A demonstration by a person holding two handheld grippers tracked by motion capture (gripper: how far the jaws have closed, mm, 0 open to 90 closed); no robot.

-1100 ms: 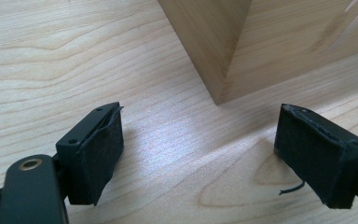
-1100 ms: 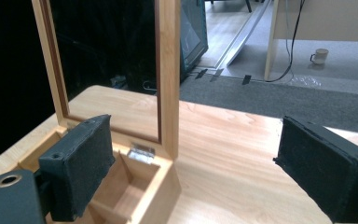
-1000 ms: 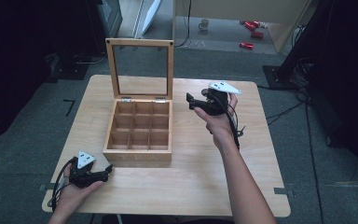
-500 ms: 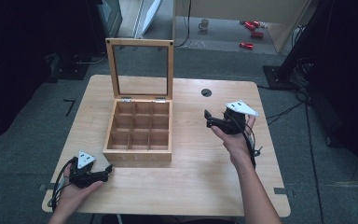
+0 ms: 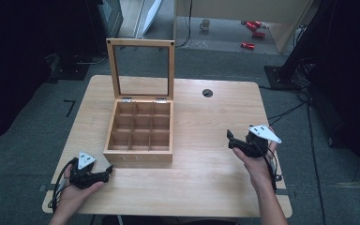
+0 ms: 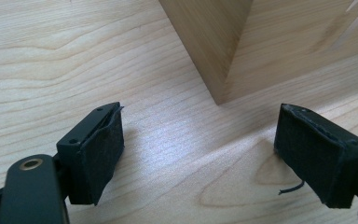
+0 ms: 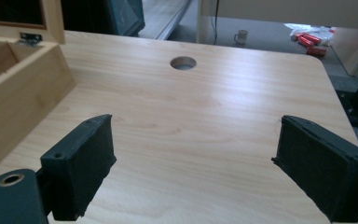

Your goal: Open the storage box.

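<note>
A wooden box (image 5: 140, 154) with nine empty compartments stands on the table's left half, its glass-paned lid (image 5: 141, 66) raised upright. My left gripper (image 5: 107, 171) rests low on the table just off the box's near left corner, open and empty. In the left gripper view that gripper (image 6: 203, 128) points at the box's corner (image 6: 223, 51). On the right half, my right gripper (image 5: 229, 138) is held open with nothing in it, aimed toward the box. Seen in the right gripper view, that gripper (image 7: 196, 140) has bare tabletop between its fingers and the box's side (image 7: 18, 93) to its left.
The wooden table (image 5: 206, 187) has a round cable hole (image 5: 207, 93) near its far edge, behind the right hand. Beyond the table, on the floor, are a mug (image 5: 206, 23) and red items (image 5: 251, 33). Dark stands flank both sides.
My right gripper has drawn back from beside the box's far right corner to the near right part of the table. The left gripper has stayed put.
</note>
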